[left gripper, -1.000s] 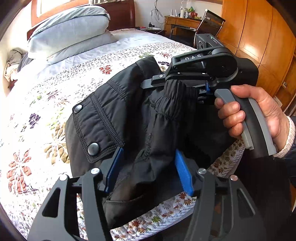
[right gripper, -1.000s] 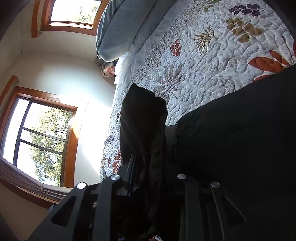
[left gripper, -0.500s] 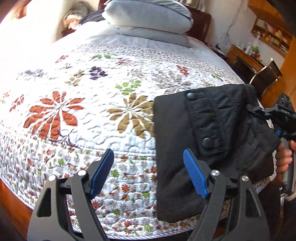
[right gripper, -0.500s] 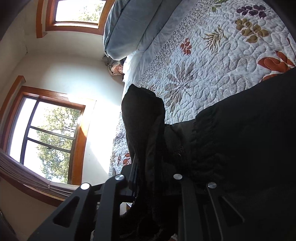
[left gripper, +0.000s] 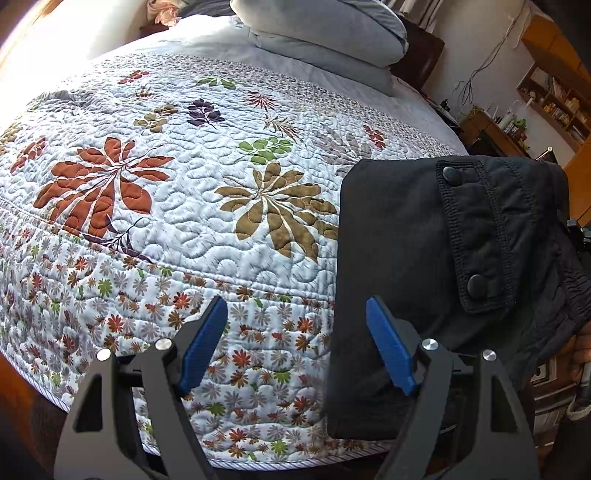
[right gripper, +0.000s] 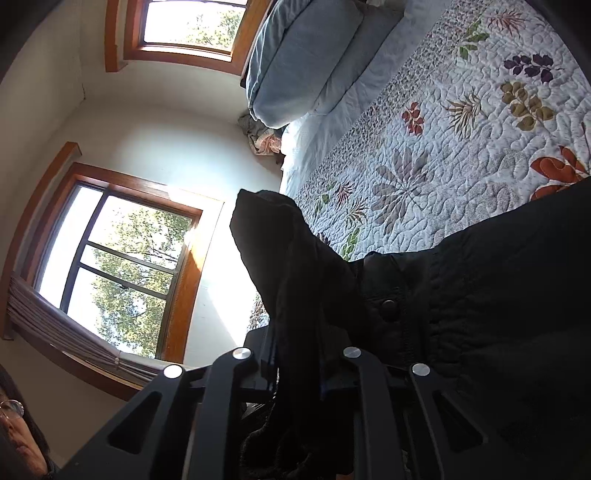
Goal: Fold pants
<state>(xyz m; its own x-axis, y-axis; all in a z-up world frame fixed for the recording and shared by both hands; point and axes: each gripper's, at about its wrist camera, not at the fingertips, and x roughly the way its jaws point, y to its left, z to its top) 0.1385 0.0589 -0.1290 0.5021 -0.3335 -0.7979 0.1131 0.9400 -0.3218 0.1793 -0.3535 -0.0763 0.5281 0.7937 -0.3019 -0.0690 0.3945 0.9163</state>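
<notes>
The black pants [left gripper: 436, 266] lie folded on the right part of the quilted bed, hanging over its near edge, with a snap-button pocket flap [left gripper: 480, 236] on top. My left gripper [left gripper: 297, 347] is open and empty, hovering just left of the pants over the bed edge. In the right wrist view my right gripper [right gripper: 295, 362] is shut on a bunched part of the pants [right gripper: 295, 280], which sticks up between its fingers. The rest of the pants [right gripper: 498, 295] spreads to the right.
The floral quilt [left gripper: 177, 192] covers the bed, with grey-blue pillows [left gripper: 325, 33] at the head. A wooden desk and shelves [left gripper: 517, 122] stand at the right. Windows [right gripper: 122, 258] show beyond the bed in the right wrist view.
My left gripper let go of the pants, opened, and moved left off them. The right gripper kept its hold and shifted slightly.
</notes>
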